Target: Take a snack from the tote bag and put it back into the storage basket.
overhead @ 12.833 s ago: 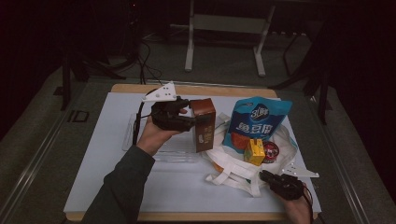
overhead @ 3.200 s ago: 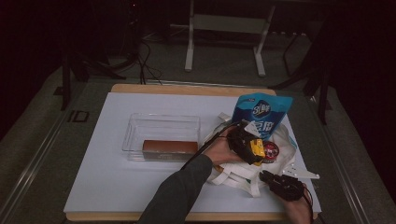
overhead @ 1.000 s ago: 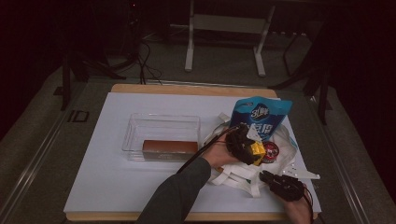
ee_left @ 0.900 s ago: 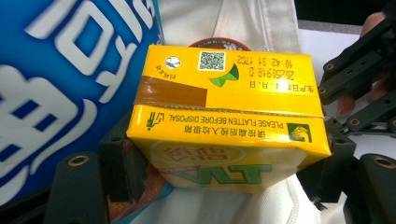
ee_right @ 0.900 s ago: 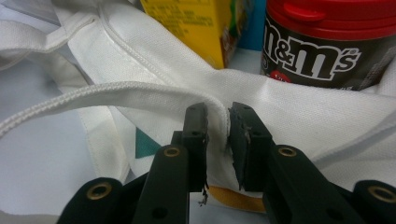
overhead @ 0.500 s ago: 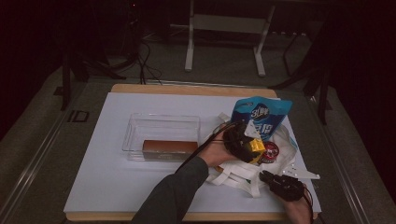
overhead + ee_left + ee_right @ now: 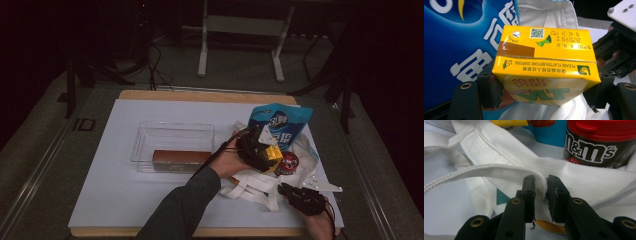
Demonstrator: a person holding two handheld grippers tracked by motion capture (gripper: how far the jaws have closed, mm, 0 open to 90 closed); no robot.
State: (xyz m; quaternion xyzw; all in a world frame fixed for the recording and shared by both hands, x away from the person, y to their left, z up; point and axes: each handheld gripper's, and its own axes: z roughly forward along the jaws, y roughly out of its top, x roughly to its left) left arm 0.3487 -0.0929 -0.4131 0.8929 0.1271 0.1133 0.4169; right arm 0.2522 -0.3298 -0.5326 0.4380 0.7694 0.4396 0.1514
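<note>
Yellow juice carton [image 7: 544, 67] sits clamped in our left tongs [image 7: 257, 152], above the white bag [image 7: 260, 182], long axis crosswise between the jaws, print upside down. Right tongs [image 7: 540, 186] pinch the bag's fabric.

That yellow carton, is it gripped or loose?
Gripped: the left tongs clamp the yellow carton from both sides.

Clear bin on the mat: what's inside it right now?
The clear bin holds one long brown box lying flat along its near wall. The person's forearm crosses the near right corner, so that corner can't be seen.
</note>
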